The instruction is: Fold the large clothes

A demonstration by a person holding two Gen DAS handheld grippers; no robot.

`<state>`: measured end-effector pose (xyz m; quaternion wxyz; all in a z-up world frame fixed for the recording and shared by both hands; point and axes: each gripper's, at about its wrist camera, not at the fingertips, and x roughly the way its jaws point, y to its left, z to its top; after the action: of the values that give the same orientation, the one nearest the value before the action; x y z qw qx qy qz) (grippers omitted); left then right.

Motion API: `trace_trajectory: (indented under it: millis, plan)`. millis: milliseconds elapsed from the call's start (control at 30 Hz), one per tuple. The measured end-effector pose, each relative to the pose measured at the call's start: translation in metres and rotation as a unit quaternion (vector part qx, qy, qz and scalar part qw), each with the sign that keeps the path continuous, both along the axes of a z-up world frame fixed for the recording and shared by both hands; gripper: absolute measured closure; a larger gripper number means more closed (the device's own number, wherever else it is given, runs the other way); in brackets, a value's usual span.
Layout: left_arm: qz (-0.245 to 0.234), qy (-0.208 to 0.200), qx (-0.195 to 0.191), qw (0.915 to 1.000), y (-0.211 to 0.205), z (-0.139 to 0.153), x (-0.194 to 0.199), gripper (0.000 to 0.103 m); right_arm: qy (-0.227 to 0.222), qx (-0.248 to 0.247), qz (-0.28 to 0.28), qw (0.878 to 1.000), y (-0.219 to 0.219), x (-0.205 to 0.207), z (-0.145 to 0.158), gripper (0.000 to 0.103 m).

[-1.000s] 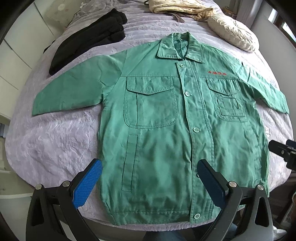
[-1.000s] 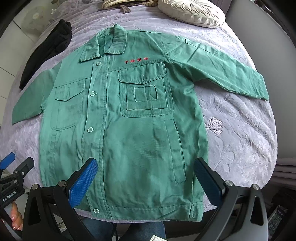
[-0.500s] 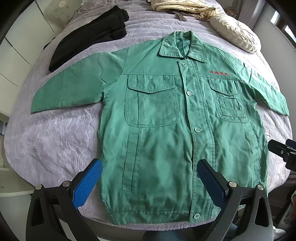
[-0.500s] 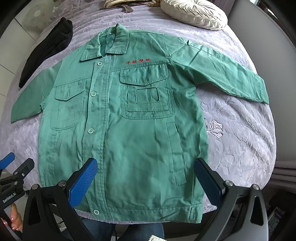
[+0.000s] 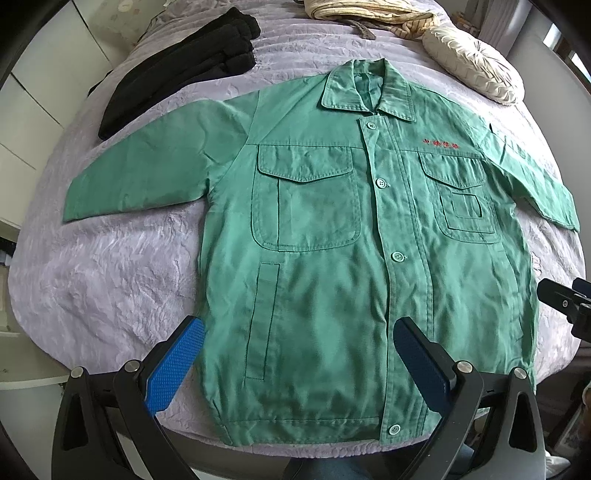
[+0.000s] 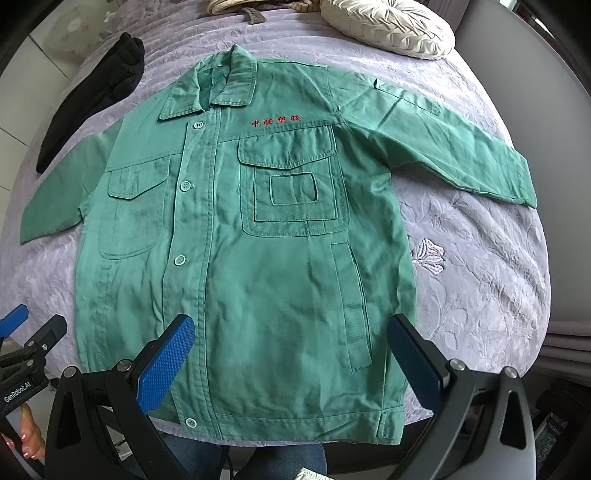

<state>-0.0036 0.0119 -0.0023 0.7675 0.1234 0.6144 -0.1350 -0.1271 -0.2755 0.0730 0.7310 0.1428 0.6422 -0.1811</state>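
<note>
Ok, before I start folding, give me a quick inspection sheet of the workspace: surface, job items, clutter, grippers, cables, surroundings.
Surface: lilac bedspread, textured, wrinkled.
Job's things: green jacket spread flat, front up, buttoned, collar away from the grippers, both sleeves out to the sides; nothing folded yet.
Clutter: black garment beyond the left-hand sleeve; cream cushion and a beige striped bundle past the collar.
Grippers: left gripper open above the hem; right gripper open above the hem; neither touches cloth.
Cables: nothing seen.
Surroundings: white cabinet fronts to the left, grey wall to the right.
</note>
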Motion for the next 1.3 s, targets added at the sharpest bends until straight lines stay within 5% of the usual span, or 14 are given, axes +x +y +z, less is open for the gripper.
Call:
trace_trajectory:
  millis: [1300]
  plan:
    - [0.001, 0.005, 0.004, 1.0, 0.0008, -0.005, -0.0042, 0.0, 0.011, -0.006, 0.005, 1.0, 0.0074, -0.0007, -0.0059, 0.0]
